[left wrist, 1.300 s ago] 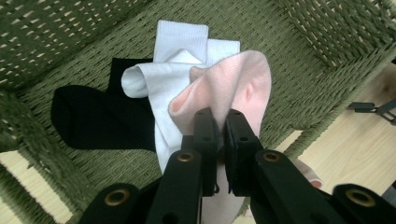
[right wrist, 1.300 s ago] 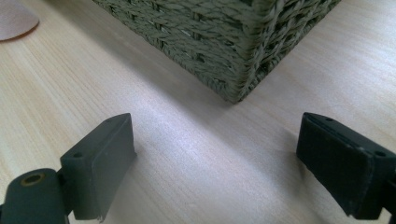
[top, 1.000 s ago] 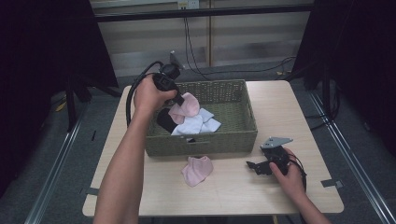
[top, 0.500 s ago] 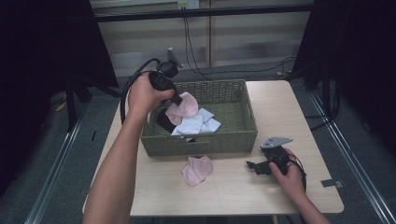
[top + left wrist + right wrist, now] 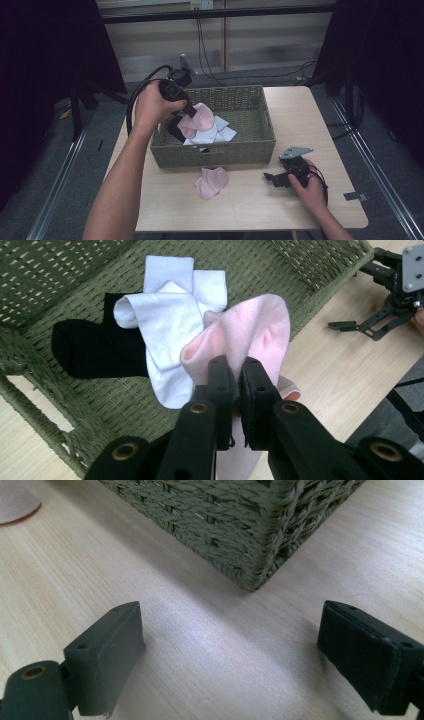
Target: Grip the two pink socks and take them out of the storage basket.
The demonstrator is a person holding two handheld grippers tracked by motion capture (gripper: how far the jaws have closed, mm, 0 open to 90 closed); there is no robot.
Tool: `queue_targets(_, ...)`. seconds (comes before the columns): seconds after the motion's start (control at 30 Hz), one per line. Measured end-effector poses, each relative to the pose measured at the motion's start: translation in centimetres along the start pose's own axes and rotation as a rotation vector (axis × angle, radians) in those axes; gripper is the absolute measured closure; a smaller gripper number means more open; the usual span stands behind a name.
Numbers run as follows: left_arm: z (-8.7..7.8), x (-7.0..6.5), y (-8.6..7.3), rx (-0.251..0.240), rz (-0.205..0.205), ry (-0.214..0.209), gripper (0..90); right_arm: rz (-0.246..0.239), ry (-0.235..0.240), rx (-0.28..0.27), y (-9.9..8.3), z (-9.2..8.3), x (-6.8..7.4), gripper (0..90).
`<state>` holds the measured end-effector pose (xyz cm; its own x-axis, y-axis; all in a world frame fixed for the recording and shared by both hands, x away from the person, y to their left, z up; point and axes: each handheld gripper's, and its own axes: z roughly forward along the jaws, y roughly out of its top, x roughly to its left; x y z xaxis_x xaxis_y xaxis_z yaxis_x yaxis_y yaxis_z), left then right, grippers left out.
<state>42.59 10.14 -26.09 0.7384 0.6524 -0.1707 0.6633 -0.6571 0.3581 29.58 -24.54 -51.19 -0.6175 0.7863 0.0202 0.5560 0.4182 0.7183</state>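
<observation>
I've drawn my left gripper [image 5: 232, 385], clenched on the soft pink sock [image 5: 250, 335], up and slightly leftward since a second ago, so it now hangs clear above the green woven wicker basket [image 5: 260, 145] at frame centre. Its long axis hangs roughly vertical, cuff opening uppermost. My right gripper [image 5: 230, 650] rests spread and empty.

White socks [image 5: 170, 325], black sock [image 5: 95, 352]
</observation>
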Motion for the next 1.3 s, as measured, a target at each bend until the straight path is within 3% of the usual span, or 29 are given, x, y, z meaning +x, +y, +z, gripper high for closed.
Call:
queue_targets(0.27,0.2,-0.6,-1.3,0.002,0.019,-0.016,84.6,0.0,0.0,0.0,0.0,0.0,0.0,10.6)
queue_targets(0.63,0.8,-1.9,-3.2,0.007,0.078,-0.044,84.5,-0.001,0.0,0.0,0.0,0.0,0.0,10.6)
queue_targets(0.9,3.0,-2.5,-4.8,0.003,0.093,-0.076,84.5,0.001,0.0,0.0,0.0,0.0,0.0,10.6)
queue_targets(1.3,5.8,-3.1,-6.3,0.02,0.111,-0.089,84.3,-0.001,0.001,0.002,0.0,0.0,0.0,10.6)
